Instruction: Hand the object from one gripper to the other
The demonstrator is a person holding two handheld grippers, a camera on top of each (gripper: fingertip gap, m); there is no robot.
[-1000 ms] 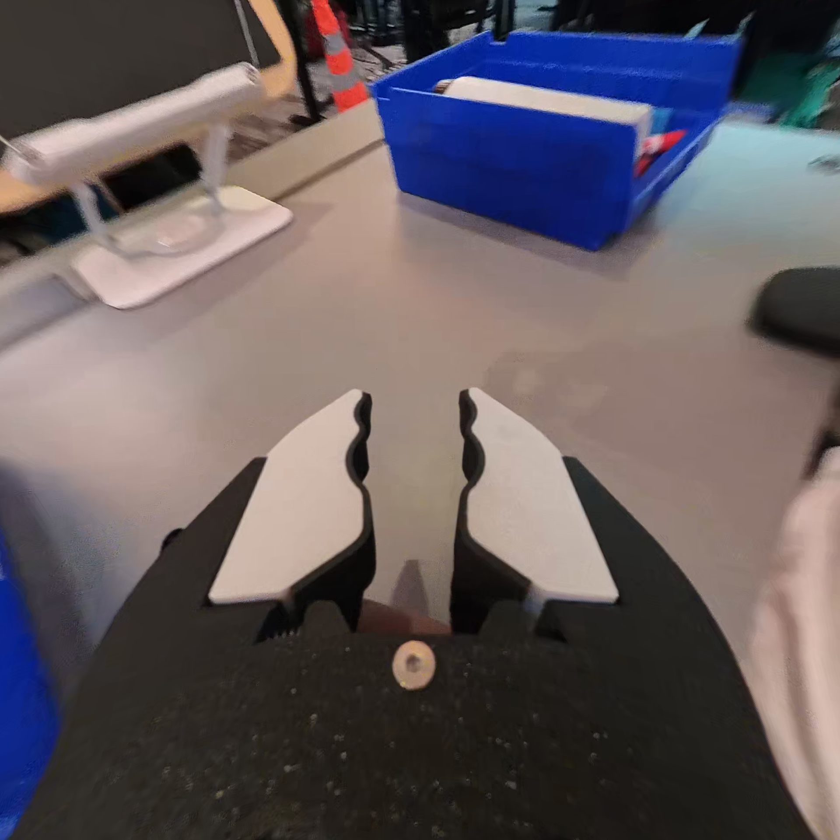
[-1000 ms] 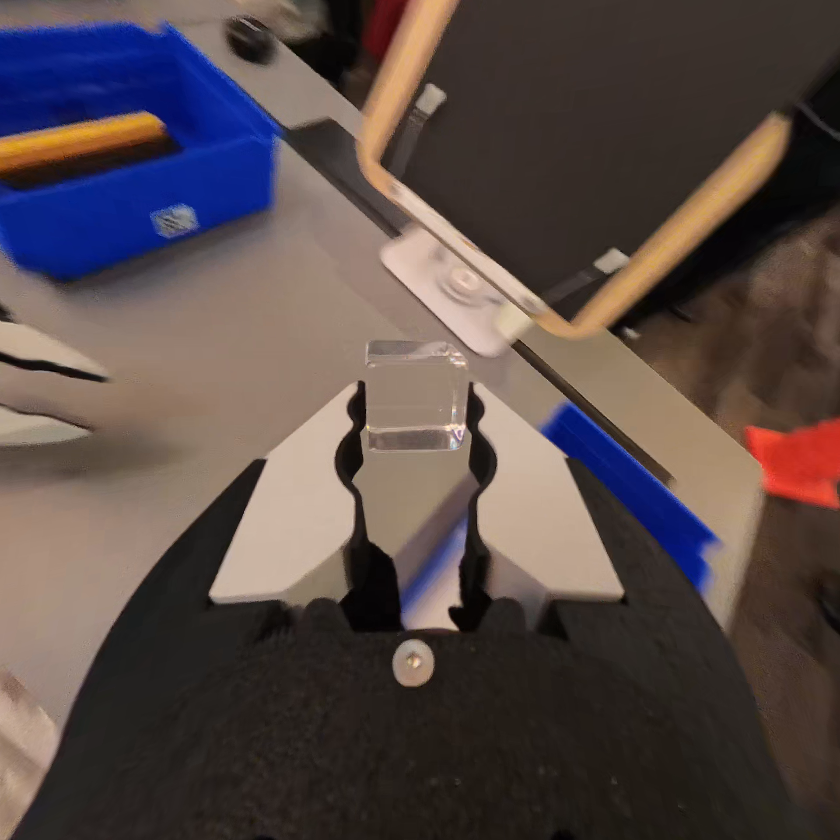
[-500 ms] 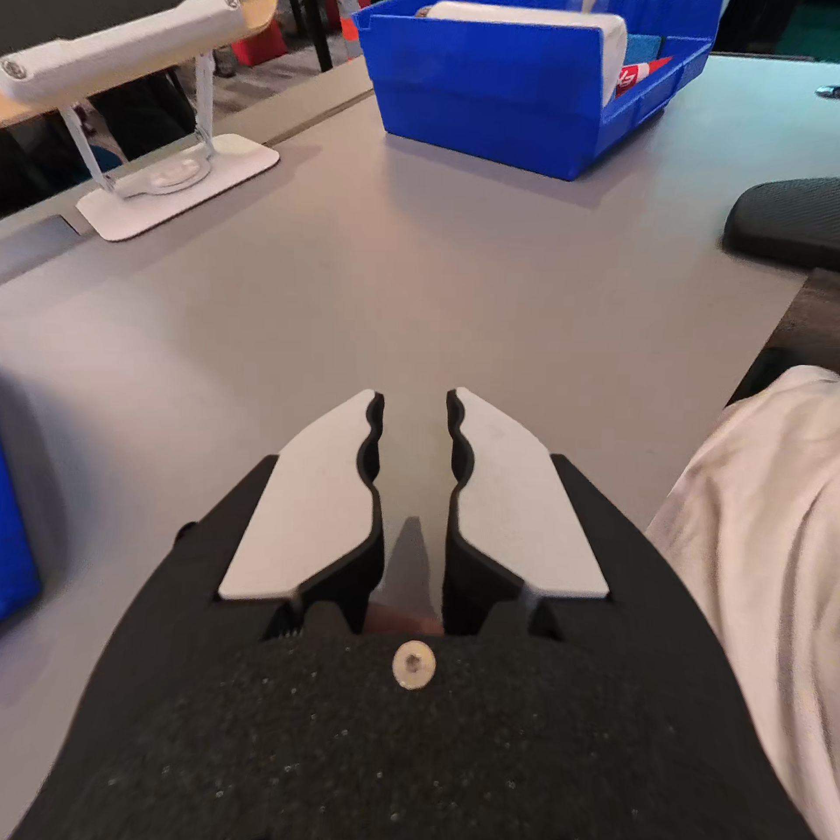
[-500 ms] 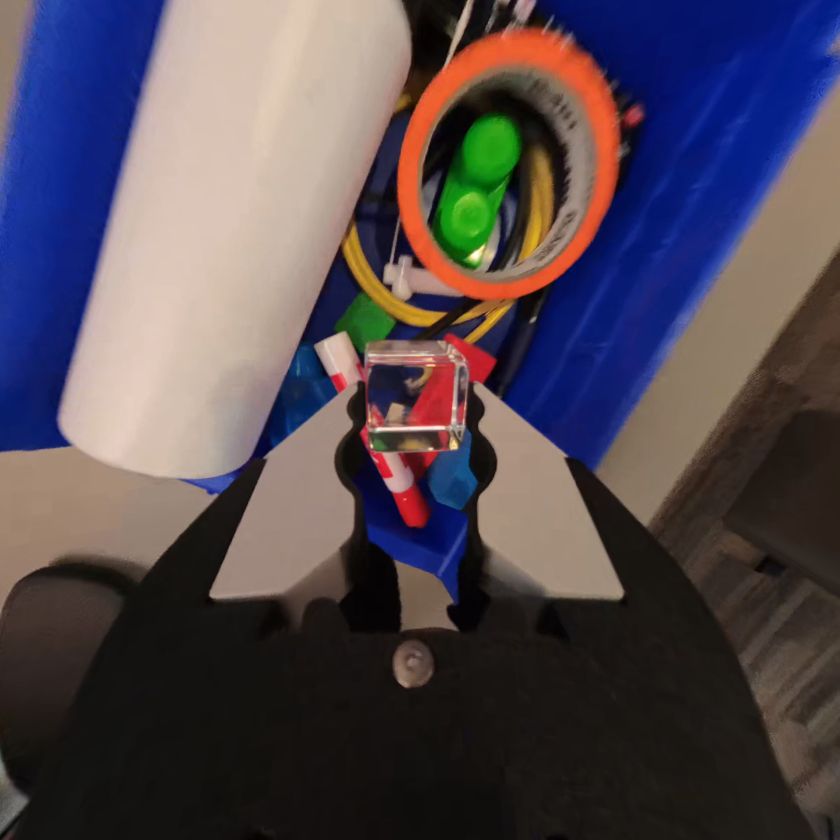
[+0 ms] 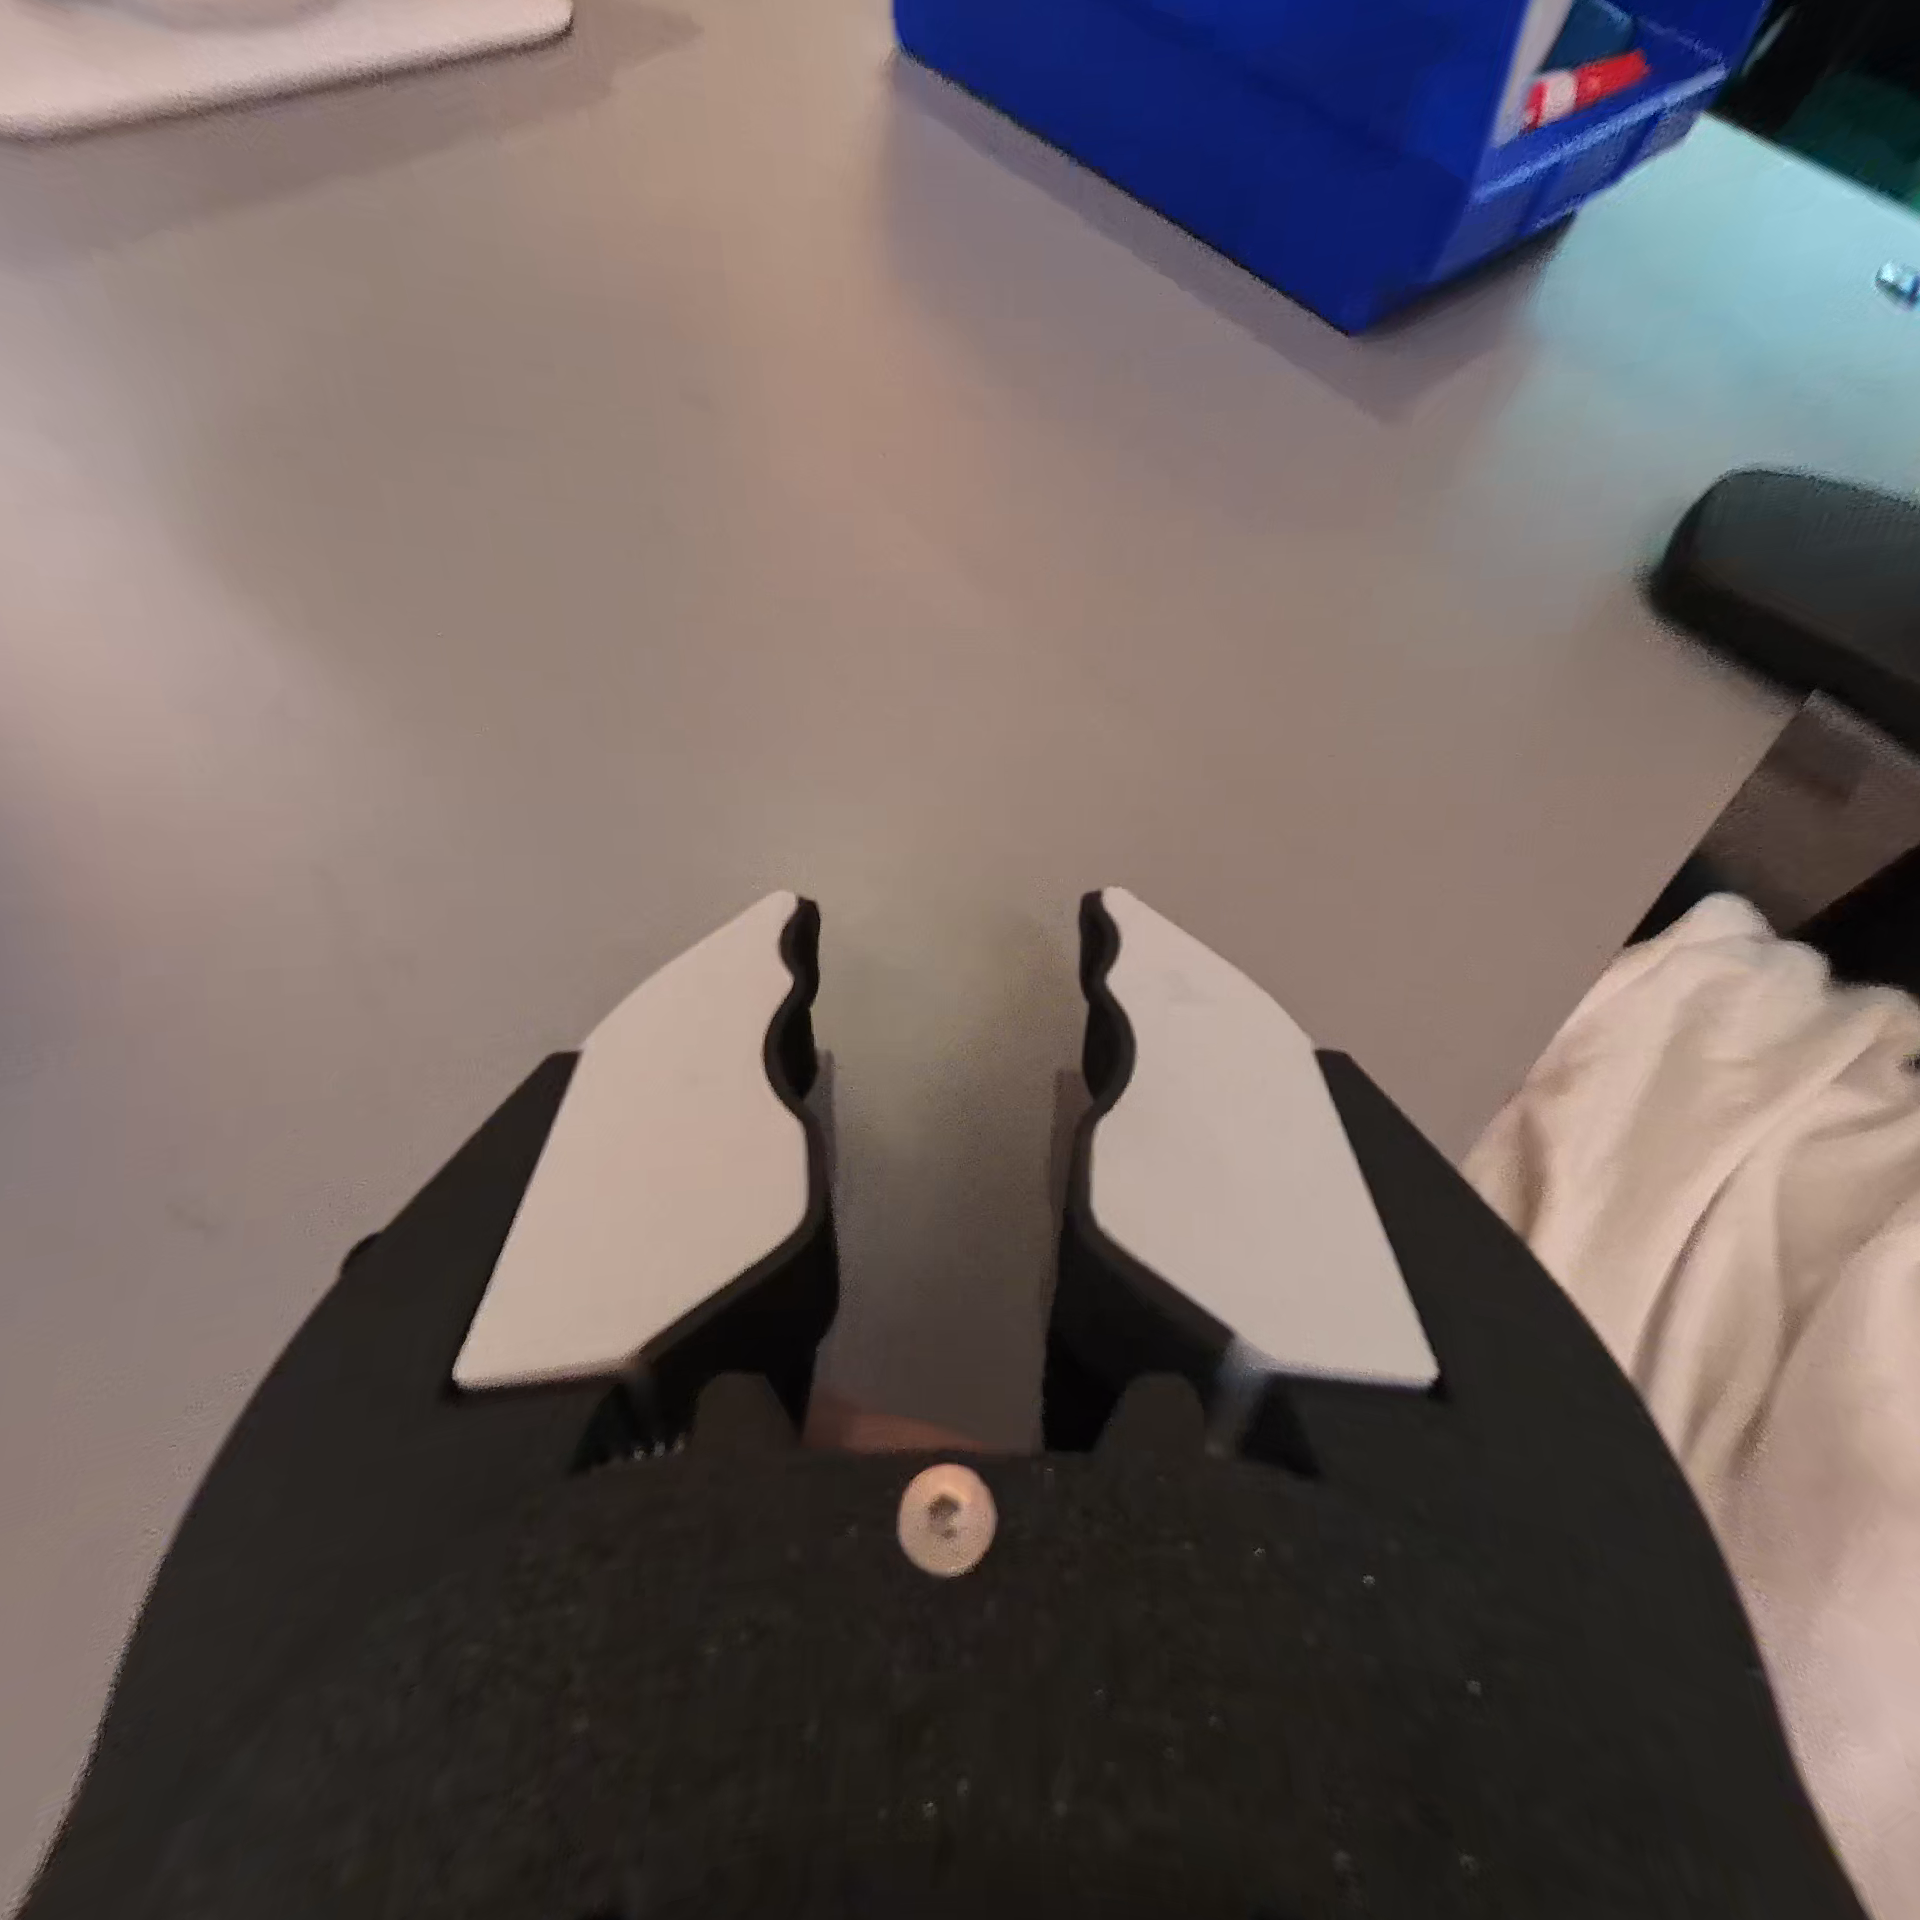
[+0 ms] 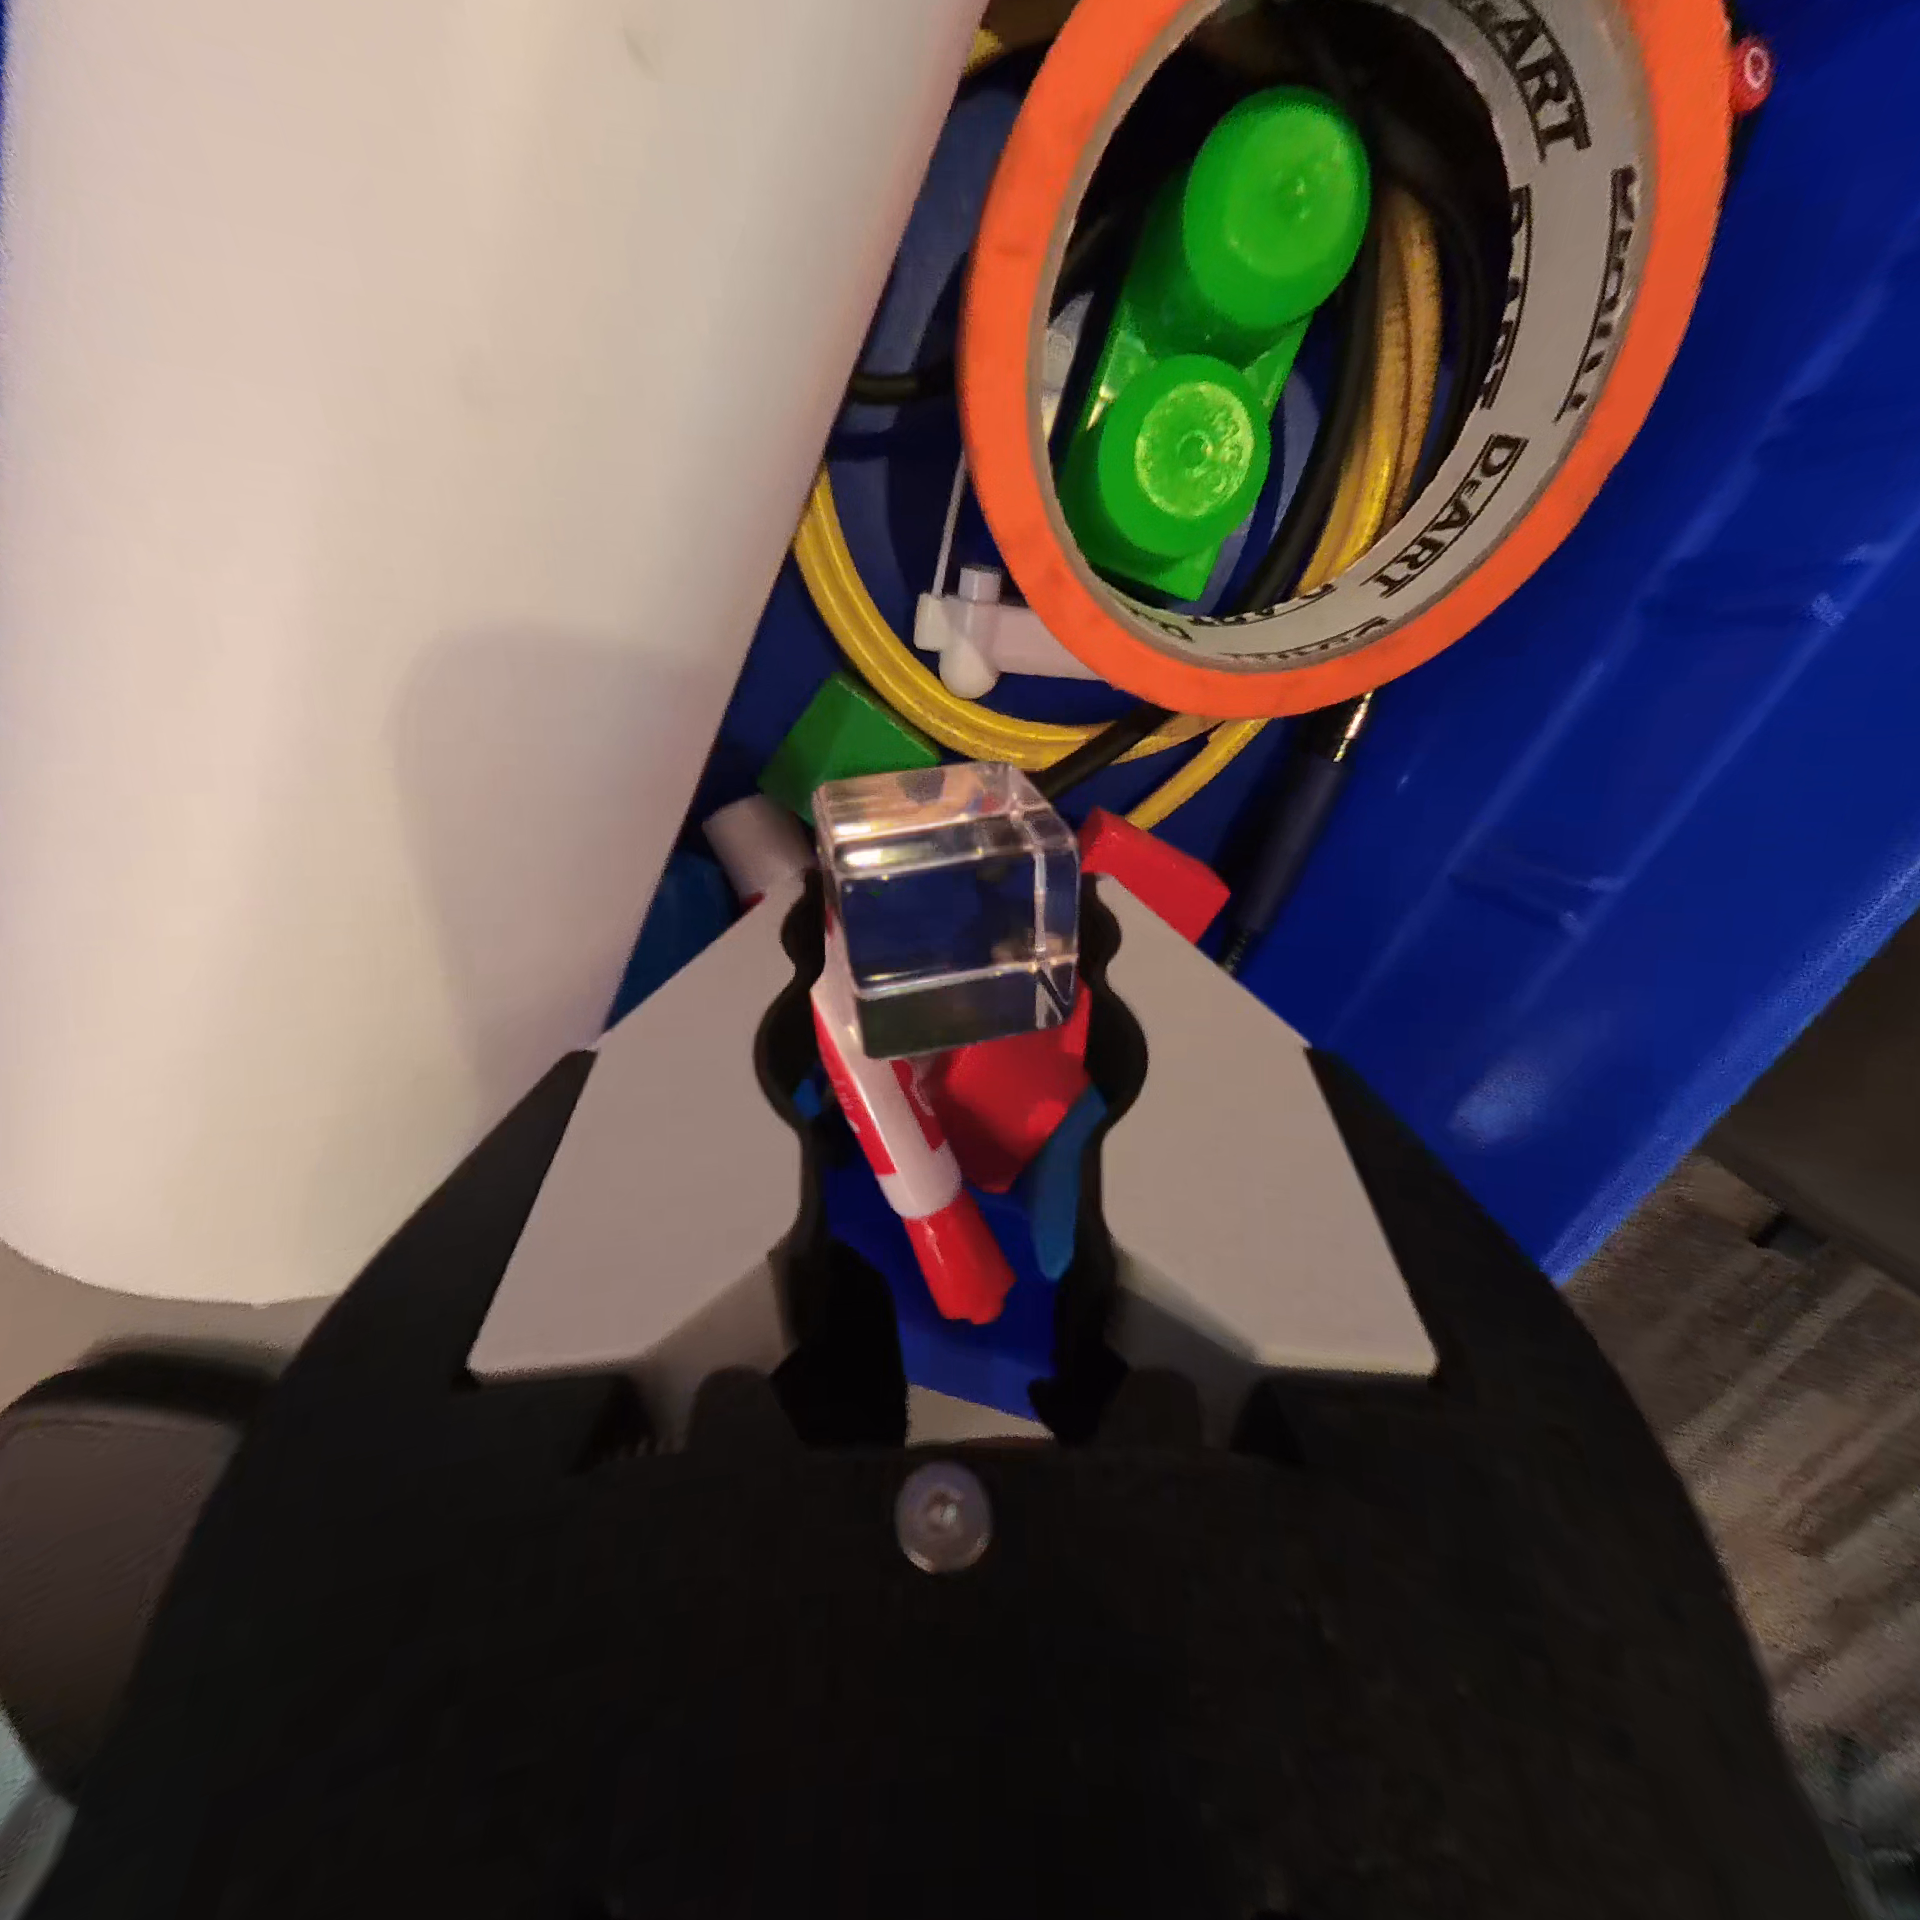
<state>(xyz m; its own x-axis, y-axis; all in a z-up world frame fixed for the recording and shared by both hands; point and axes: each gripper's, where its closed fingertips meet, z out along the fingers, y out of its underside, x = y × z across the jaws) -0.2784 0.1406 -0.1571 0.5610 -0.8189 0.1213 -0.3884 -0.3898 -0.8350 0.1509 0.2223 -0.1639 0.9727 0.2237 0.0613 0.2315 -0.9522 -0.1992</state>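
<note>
A clear acrylic cube [image 6: 951,914] sits between the fingertips of my right gripper [image 6: 948,914], which is shut on it and holds it just above a blue bin [image 6: 1558,831]. My left gripper [image 5: 948,925] is open and empty, low over the bare grey table [image 5: 727,520]. The right gripper does not show in the left wrist view, and the left gripper does not show in the right wrist view.
The blue bin holds a white roll [image 6: 364,520], an orange tape roll [image 6: 1351,343], a green part [image 6: 1205,343], yellow cable [image 6: 987,717] and a red marker [image 6: 914,1174]. In the left wrist view the bin [image 5: 1299,135] stands far right; a black armrest [image 5: 1808,592] and white cloth [image 5: 1714,1195] lie right. Tip to tip, the grippers are about 45 cm apart.
My right gripper swung from the table to above the blue bin and then dropped closer to its contents, cube still held. My left gripper's jaws narrowed, then opened wider, and it moved lower.
</note>
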